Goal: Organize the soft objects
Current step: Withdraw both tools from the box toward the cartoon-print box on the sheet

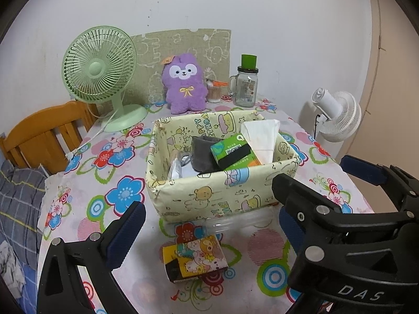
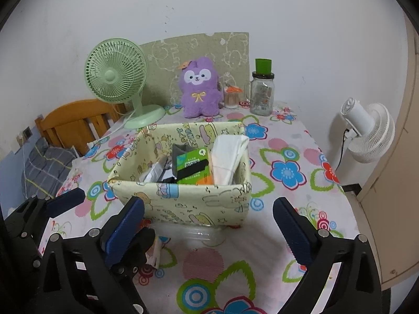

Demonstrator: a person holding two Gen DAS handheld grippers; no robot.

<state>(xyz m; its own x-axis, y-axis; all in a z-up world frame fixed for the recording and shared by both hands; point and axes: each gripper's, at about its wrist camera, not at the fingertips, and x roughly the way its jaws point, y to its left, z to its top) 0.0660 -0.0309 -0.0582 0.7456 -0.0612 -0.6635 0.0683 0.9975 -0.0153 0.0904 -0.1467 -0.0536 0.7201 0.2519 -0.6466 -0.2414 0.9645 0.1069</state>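
A cartoon-print fabric box stands mid-table and holds a green tissue pack, white tissues and a grey cloth. In front of it lies a small cartoon-print tissue pack, just beyond a clear plastic item. My left gripper is open above the small pack, nothing between its fingers. My right gripper is open beside it, facing the box front and empty. A purple plush toy sits at the back against the wall.
At the back stand a green desk fan, a glass jar with a green lid and a cotton-swab pot. A wooden chair and bedding are left of the table. A white fan stands off its right edge.
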